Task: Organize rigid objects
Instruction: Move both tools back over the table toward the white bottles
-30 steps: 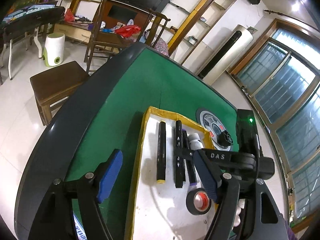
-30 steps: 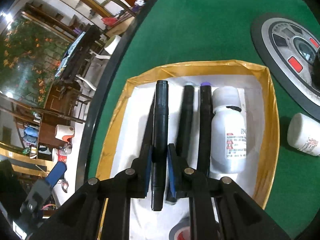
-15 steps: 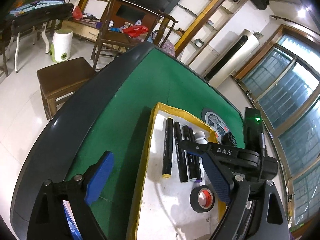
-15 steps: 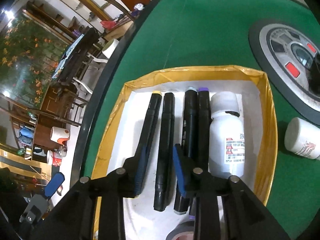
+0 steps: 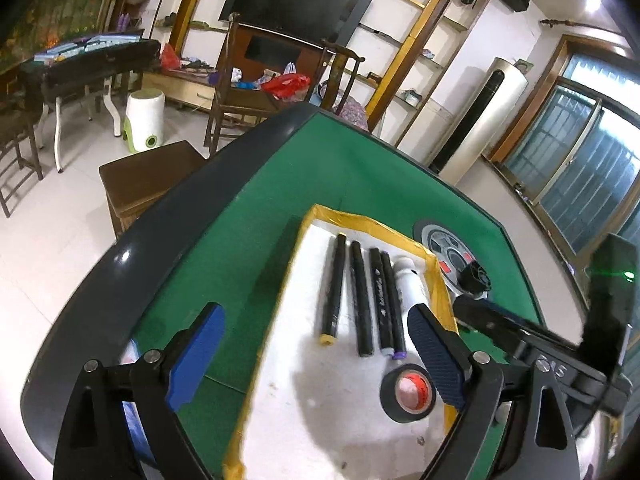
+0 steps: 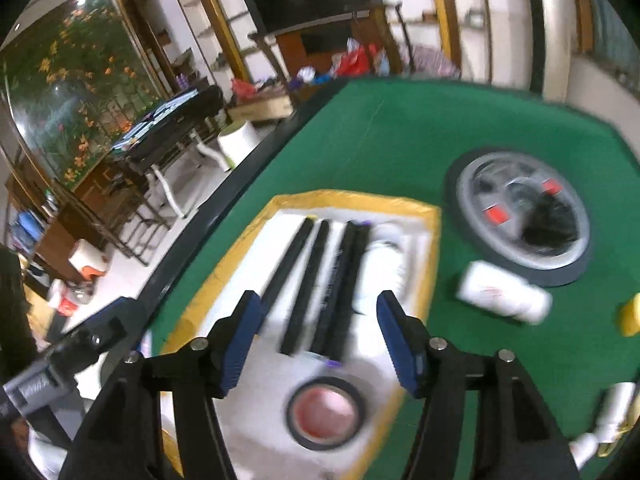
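A white tray with a yellow taped rim (image 5: pixel 304 224) (image 6: pixel 352 196) lies on the green table. In it lie several black markers (image 5: pixel 360 300) (image 6: pixel 320 284) side by side, a white bottle (image 5: pixel 412 284) (image 6: pixel 384 264) and a roll of black tape (image 5: pixel 408 392) (image 6: pixel 326 412). My left gripper (image 5: pixel 316 352) is open and empty above the tray's near end. My right gripper (image 6: pixel 320 340) is open and empty, raised above the markers and the tape; its body (image 5: pixel 560 344) shows at the right of the left wrist view.
A round grey control panel (image 6: pixel 520 216) (image 5: pixel 452 248) sits in the table's middle with a black object on it. A white bottle (image 6: pixel 504 296) lies on the felt right of the tray, a yellow thing (image 6: pixel 630 318) beyond it. A wooden stool (image 5: pixel 148 176) stands beside the table.
My right gripper let go of a black marker, which now lies in the tray with the others, then opened wide and pulled up and back. My left gripper drew back a little.
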Demonstrator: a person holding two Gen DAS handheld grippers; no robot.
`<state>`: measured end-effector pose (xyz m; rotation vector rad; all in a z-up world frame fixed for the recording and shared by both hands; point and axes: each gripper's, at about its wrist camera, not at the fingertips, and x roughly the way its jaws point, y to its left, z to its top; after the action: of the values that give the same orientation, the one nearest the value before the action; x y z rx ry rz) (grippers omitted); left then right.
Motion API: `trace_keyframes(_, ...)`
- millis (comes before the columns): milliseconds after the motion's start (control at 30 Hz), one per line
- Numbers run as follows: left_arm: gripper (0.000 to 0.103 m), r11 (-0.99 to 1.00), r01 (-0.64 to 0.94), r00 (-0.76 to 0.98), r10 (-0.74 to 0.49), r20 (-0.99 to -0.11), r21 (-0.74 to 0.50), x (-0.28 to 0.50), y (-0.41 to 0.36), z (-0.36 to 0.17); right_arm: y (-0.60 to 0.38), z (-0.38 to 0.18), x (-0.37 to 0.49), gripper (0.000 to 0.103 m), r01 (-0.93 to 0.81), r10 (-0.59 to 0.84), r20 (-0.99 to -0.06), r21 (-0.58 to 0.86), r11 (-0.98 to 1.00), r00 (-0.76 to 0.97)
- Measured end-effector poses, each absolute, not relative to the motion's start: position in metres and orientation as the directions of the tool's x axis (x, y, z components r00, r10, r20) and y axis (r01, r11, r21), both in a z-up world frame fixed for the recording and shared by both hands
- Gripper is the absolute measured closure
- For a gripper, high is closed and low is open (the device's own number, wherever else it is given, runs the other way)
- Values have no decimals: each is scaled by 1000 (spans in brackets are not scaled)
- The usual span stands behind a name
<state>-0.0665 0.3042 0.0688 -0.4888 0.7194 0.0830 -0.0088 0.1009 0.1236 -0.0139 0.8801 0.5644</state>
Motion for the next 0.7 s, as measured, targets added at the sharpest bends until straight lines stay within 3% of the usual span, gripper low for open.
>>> trace_keyframes(100,8,893,-246,763,-61,-643,-376,-74,285,69,84,132,-24,33,-472,410,-709,124,873,574)
trace_keyframes(400,8,904,-269,764,-11,-645,-333,-93,242,68,27,138,-61,31,-410,282,-627,-65,910,726)
trace_keyframes(700,8,946,-176,774,-37,-632,-271,-89,181,87,-38,134,-72,31,-312,194,-597,-98,945,778)
